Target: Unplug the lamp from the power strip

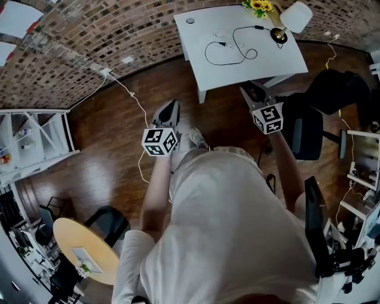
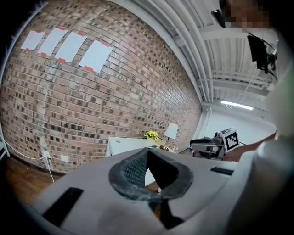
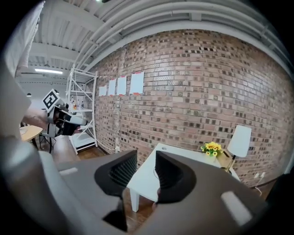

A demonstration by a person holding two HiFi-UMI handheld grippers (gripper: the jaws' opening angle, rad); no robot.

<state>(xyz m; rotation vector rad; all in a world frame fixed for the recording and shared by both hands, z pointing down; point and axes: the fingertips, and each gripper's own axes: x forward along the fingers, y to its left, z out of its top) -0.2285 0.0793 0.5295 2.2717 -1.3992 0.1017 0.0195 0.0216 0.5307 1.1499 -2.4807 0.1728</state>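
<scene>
Evidently unstarted: lamp [image 1: 295,18] and cord [image 1: 242,59] untouched on tabletop [image 1: 237,74]; left gripper [image 1: 173,103] closed, empty; right gripper [image 1: 247,88] part-open, empty; both well short of it.

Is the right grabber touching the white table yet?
Apart. The right gripper view shows the right gripper open, the white table standing well beyond it.
</scene>
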